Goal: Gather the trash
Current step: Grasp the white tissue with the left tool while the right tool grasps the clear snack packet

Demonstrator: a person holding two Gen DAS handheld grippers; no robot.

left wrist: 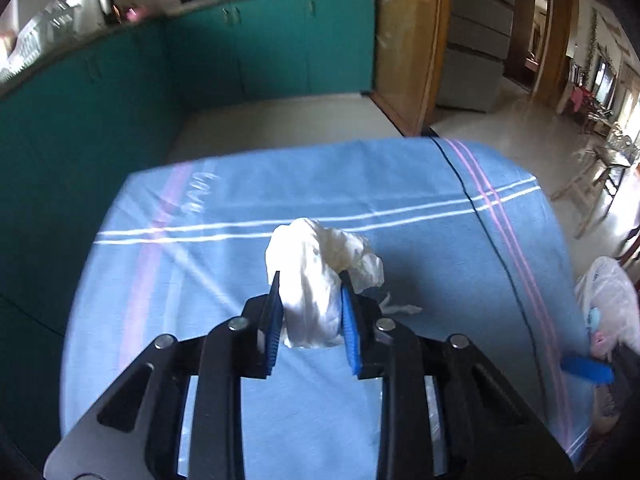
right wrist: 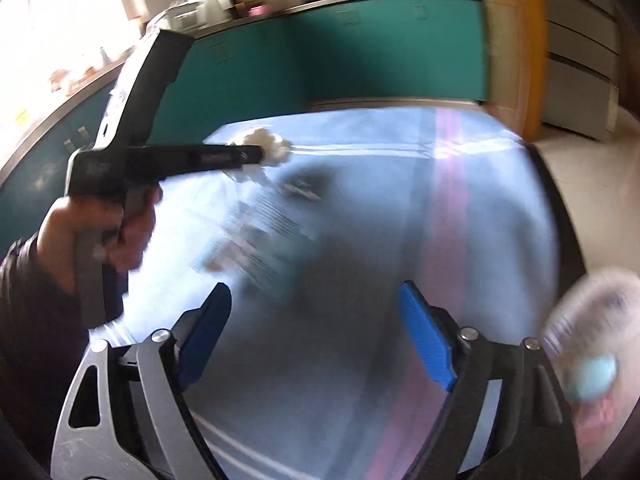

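My left hand-held gripper [left wrist: 310,312] tilts down over the surface under a light-blue striped cloth [left wrist: 400,200], its blue ribbed pads pinched on a crumpled white tissue wad [left wrist: 316,280] that bulges soft and creased above them. A smaller white scrap [left wrist: 400,309] lies on the cloth just beyond. My right hand-held gripper [right wrist: 316,332] hangs wide apart, nothing between. A thin translucent plastic bag [left wrist: 608,300] sits at the cloth's right edge.

Faint cursive on blue cloth [left wrist: 280,184], unreadable
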